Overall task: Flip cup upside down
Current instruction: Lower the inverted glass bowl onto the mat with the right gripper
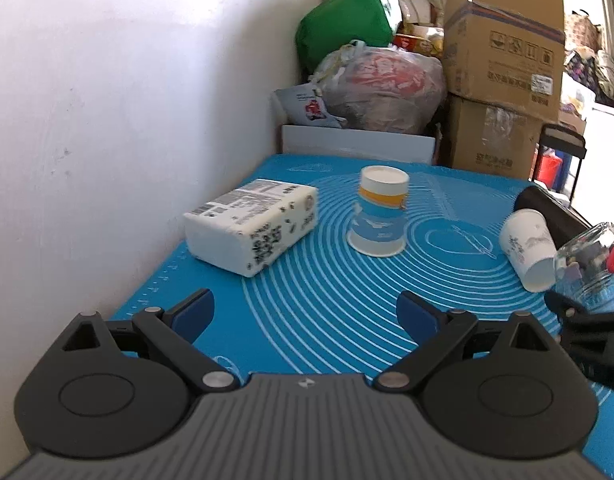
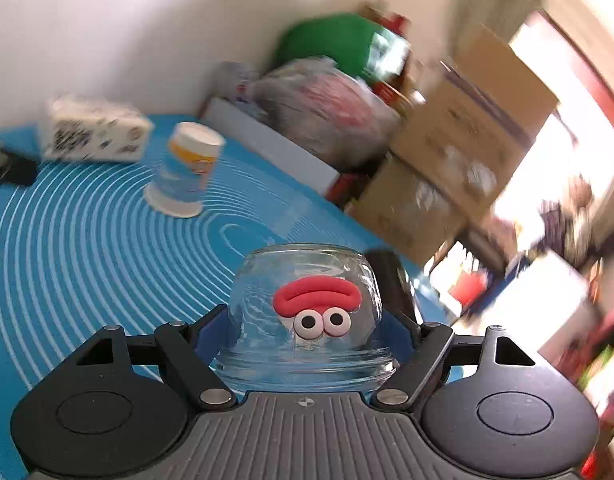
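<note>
My right gripper [image 2: 309,326] is shut on a clear glass cup [image 2: 307,304] with a red clay mouth and two googly eyes; the cup's base points away and up, its rim toward me. The glass cup also shows at the right edge of the left wrist view [image 1: 591,268], held above the blue mat [image 1: 327,280]. My left gripper [image 1: 307,312] is open and empty, low over the mat's near side. A blue, orange and white paper cup [image 1: 381,212] stands upside down mid-mat; it also shows in the right wrist view [image 2: 187,172].
A white tissue pack [image 1: 253,226] lies left by the wall. A white paper cup [image 1: 529,248] lies tilted at the right, next to a dark cylinder [image 1: 555,216]. Cardboard boxes [image 1: 503,60], a plastic bag [image 1: 383,88] and a green bag [image 1: 347,28] are piled behind the table.
</note>
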Action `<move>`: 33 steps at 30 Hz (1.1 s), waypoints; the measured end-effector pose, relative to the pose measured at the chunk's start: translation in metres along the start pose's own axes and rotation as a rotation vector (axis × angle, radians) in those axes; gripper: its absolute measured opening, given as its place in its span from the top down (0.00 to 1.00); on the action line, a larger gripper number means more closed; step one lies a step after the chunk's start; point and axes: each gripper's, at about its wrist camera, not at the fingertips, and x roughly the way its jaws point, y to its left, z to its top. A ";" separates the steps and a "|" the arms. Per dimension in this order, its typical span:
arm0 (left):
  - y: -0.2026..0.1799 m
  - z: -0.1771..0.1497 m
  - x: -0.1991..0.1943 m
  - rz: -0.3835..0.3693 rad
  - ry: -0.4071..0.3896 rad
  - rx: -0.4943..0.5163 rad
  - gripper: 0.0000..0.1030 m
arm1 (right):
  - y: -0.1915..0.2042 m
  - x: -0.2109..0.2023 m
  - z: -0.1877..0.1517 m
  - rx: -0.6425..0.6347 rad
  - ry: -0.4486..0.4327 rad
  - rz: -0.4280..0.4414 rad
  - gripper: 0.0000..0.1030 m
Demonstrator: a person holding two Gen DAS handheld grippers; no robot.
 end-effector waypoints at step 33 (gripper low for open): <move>-0.052 -0.007 -0.010 -0.104 0.056 0.073 0.06 | -0.063 0.013 -0.049 0.333 0.281 0.175 0.25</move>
